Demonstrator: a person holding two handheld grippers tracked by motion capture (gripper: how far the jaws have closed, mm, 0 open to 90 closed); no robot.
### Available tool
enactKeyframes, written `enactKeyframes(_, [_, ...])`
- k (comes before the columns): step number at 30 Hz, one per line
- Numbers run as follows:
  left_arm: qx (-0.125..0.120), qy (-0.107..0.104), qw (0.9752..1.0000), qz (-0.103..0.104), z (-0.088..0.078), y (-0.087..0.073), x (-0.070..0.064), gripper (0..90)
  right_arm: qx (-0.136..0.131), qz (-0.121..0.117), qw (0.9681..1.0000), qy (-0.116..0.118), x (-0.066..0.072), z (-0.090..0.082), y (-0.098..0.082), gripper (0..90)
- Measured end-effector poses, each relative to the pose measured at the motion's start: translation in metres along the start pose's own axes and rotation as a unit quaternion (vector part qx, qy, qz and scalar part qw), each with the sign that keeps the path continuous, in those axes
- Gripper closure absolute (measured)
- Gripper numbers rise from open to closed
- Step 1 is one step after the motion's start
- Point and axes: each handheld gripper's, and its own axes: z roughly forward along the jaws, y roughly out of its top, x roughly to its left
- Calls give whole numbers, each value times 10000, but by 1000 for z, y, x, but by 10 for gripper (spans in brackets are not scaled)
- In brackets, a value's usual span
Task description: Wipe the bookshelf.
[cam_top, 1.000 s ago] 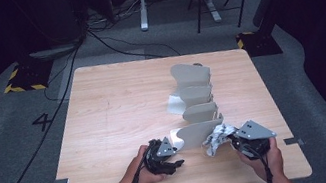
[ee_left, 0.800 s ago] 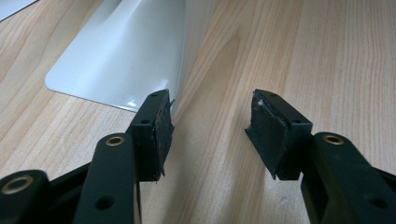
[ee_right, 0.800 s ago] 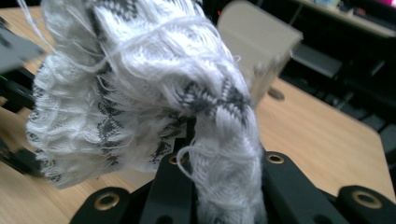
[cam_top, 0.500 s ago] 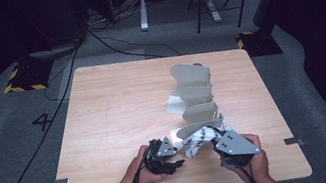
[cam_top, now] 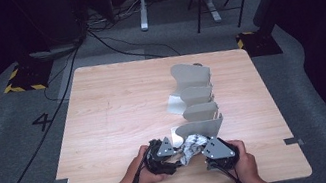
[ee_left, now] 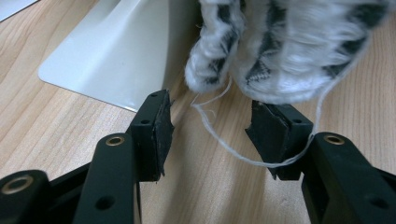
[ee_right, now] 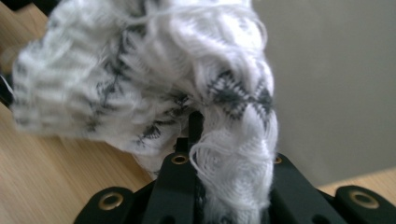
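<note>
Where things stand: while the right gripper pinches one end of a fuzzy white-and-black knitted piece, the left gripper waits beside it with nothing in its jaws.

Nearest, right gripper: jaws clamped tight on a fold of the knitted piece, which bunches up over them in the right gripper view; the hand sits low at the table's near edge, pointing inward toward the other hand.

Nearest, left gripper: jaws parted about halfway and empty, pads just short of the fabric; a loose thread trails across the gap and hooks over the right-hand jaw.

Knitted piece: close to the near edge of the table, roughly midway along it, between the two grippers, lifted at the held end and sagging toward the left gripper. Its lower hem hangs just ahead of and above the open jaws.

Key relation: the free end lies straight ahead of the left gripper, so a short push forward should put fabric between the pads; the long axis runs roughly from one gripper to the other, along the near edge.

Risk, as I judge it: closing now may catch only the thread.

Farther back: a grey stepped rack of curved dividers rises just behind the knitted piece toward the far right corner.
</note>
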Motion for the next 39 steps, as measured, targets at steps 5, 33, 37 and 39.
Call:
enactKeyframes(5, [3, 5, 10000, 1, 0, 0, 0, 483, 131, 126, 9998, -14, -11, -5, -12, 829])
enactKeyframes(33, [-51, 5, 10000, -6, 1, 2, 0, 699, -949, 95, 9927, -740, -25, -56, 39, 830])
enactKeyframes(37, [-59, -93, 9999, -20, 2, 3, 0, 867, -902, -101, 9943, -556, -13, -46, 46, 830])
enactKeyframes(39, [-60, -149, 9999, -40, 3, 3, 0, 894, -849, -189, 9951, -465, -8, -39, 47, 830])
